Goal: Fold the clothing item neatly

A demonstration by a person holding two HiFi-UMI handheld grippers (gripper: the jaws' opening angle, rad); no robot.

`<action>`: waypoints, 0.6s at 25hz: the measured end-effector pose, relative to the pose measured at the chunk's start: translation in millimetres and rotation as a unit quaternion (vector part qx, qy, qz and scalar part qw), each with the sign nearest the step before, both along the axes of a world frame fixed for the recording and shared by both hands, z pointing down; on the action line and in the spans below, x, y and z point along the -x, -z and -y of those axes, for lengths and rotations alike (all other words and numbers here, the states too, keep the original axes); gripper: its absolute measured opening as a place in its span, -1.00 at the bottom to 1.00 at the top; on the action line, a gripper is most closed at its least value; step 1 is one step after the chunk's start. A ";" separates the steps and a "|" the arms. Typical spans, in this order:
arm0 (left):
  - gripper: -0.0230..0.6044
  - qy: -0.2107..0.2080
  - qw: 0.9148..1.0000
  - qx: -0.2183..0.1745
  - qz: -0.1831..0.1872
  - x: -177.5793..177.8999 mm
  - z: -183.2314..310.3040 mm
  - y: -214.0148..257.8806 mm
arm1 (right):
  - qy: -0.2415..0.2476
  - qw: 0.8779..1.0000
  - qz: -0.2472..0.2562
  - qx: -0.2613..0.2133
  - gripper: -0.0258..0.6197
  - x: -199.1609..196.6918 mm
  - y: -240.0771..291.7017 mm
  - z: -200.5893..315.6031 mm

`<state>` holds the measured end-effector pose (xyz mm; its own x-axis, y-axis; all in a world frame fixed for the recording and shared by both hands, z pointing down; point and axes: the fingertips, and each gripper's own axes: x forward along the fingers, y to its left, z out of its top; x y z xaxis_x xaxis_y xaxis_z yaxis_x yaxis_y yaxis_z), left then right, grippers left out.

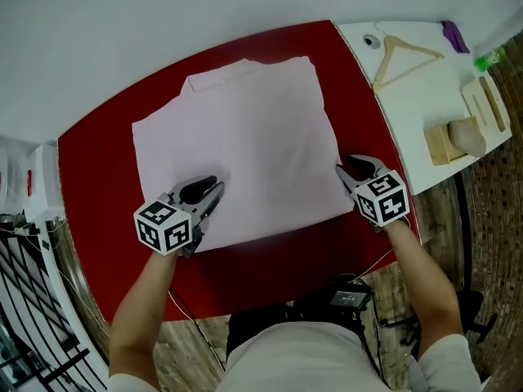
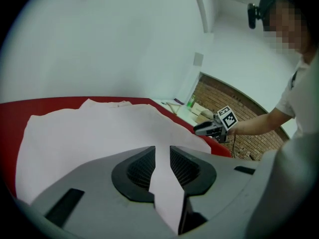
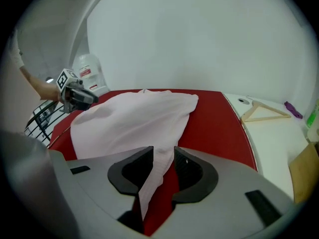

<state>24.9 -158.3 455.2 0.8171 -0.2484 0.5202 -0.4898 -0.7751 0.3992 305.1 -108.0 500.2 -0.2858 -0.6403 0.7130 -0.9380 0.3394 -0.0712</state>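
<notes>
Both grippers were clenched on the shirt (image 1: 237, 133). The left gripper (image 1: 209, 189) pinched a fold of the pale pink cloth at the near-left corner. In its own view that fold ran straight up between the ribbed pads (image 2: 140, 167) and out the far side. The right gripper (image 1: 347, 171) gripped the near-right corner, where a narrower strip of cloth passed between the jaws with the red counter (image 1: 98, 166) showing beside it.

The relation that mattered was this: the whole shirt lay ahead of both grippers, spread flat on the counter and running away from them toward the far edge. Its near hem stretched crosswise from one gripper to the other. Seen from the left gripper, the right gripper (image 2: 208, 129) sat off to the right across the cloth. Seen from the right gripper, the left gripper (image 3: 79, 96) sat off to the left. The left gripper stood a little further in over the cloth than the right, which sat right at the shirt's side edge.

With each gripper on its own corner, neither had to reach. The likely fold would carry the near hem forward, away from the person, to meet the far edge. Both grippers would have to travel together, or the hem would skew.
</notes>
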 end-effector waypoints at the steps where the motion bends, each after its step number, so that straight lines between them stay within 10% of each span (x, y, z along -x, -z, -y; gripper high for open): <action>1: -0.64 -0.008 1.000 -0.002 -0.003 -11.2 -2.4 2.8 | 0.004 1.000 0.000 -0.001 -0.53 1.2 0.8 -4.5; 15: -0.64 -0.075 0.997 -0.002 -0.027 -156.2 1.4 9.6 | 0.084 0.996 -0.010 -0.042 -0.68 28.5 17.8 -56.6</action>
<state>181.0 -159.7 445.6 0.8718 -0.1240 0.4740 -0.3466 -0.8399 0.4176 276.6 -51.4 482.4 -0.3794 -0.6430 0.6653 -0.8688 0.4948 -0.0173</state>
